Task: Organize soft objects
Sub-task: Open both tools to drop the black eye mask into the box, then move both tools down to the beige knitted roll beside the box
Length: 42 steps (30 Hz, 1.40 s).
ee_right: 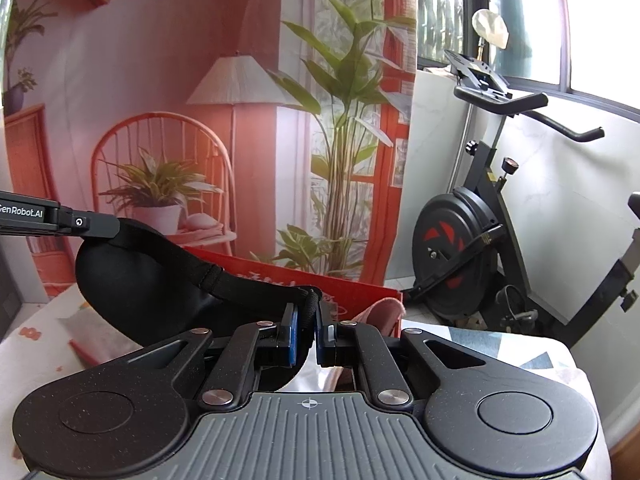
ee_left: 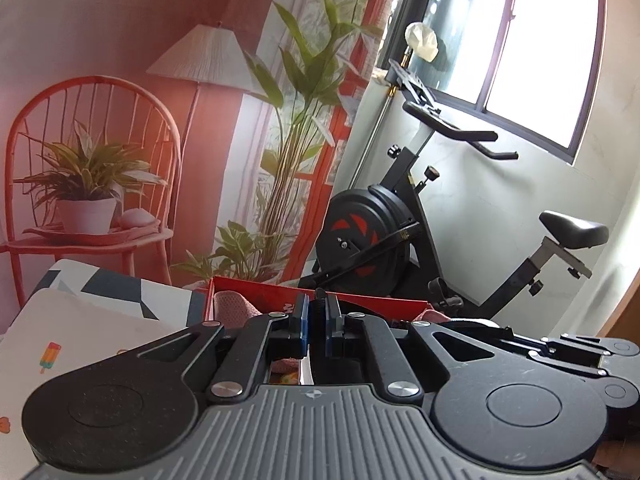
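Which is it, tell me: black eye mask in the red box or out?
Out: the black eye mask hangs between both grippers, in front of the red box.

We note a black padded eye mask (ee_right: 132, 280) hanging stretched, its strap (ee_right: 308, 308) pinched, before an open red box (ee_right: 360, 294) holding pink cloth (ee_right: 382, 310).

Only thing I can actually read is "GenRobot.AI" on the left gripper (ee_right: 60, 220). The red box (ee_right: 360, 296) has print too, way too blurry though.
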Available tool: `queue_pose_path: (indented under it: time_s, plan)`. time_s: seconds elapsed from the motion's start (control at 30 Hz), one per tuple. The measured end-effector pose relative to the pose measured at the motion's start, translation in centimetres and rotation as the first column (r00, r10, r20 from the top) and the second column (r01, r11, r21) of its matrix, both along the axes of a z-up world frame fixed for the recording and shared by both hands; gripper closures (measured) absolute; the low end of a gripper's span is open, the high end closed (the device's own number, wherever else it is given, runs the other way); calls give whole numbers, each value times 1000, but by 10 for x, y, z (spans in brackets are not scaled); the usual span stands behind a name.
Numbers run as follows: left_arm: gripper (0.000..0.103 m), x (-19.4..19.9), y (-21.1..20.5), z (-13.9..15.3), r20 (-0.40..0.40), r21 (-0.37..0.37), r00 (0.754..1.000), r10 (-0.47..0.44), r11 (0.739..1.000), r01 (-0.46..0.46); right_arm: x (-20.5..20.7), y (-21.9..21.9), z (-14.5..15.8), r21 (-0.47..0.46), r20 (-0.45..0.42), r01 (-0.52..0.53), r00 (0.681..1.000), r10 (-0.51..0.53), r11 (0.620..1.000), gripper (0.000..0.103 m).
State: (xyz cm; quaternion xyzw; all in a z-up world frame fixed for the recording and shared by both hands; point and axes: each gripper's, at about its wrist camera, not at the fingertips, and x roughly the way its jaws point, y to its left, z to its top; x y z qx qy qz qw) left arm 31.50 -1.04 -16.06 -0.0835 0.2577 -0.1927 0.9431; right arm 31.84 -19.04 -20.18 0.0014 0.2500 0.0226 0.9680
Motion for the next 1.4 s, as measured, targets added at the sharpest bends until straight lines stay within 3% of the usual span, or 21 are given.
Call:
queue_pose_path:
  time_s: [0.37, 0.5, 0.6, 0.63, 0.7, 0.73, 0.77, 0.8, 0.87, 1.0, 1.07, 1.1, 1.4]
  plan:
    - [94, 42, -16, -35, -104, 81, 995, 5, 997, 3, 43, -7, -41, 23, -93, 18, 996, -16, 1000, 95]
    - [95, 46, -17, -38, -96, 101, 995, 11, 995, -1, 44, -8, -47, 23, -77, 33, 997, -31, 999, 95]
    - [93, 47, -18, -38, -117, 111, 993, -19, 993, 32, 43, -9, -49, 20, -91, 37, 995, -35, 999, 89]
    - [89, 47, -17, -39, -122, 117, 992, -25, 992, 40, 42, -11, -49, 20, -89, 35, 995, -33, 999, 83]
    - [67, 44, -15, -39, -126, 125, 992, -25, 991, 41, 36, -12, -48, 27, -74, 32, 997, -30, 999, 79]
    - [44, 41, -13, -39, -126, 122, 992, -20, 992, 35, 31, -12, -48, 31, -66, 33, 997, -31, 999, 74]
    - [29, 38, -9, -38, -123, 116, 992, -11, 993, 25, 26, -13, -47, 34, -54, 30, 998, -28, 999, 66]
    - [25, 32, -6, -37, -110, 112, 994, -6, 994, 19, 19, -14, -46, 39, -37, 21, 999, -19, 999, 62]
    - [18, 21, -2, -34, -92, 129, 996, -8, 991, 19, 4, -15, -43, 40, -2, 2, 1000, -2, 999, 43]
    - [8, -2, 2, -30, -88, 169, 996, -13, 985, 27, -23, -15, -38, 31, 41, 2, 999, -4, 1000, 28]
    - [1, -14, 5, -30, -87, 188, 996, -3, 982, 20, -37, -16, -35, 28, 73, 13, 997, -15, 1000, 6]
    - [0, -19, 6, -30, -89, 191, 996, -6, 981, 23, -44, -18, -33, 33, 90, 21, 996, -24, 999, 1]
    - [0, -47, 24, -42, -116, 184, 993, 15, 983, 6, -89, -30, -51, 120, 84, 52, 995, -62, 991, 0]
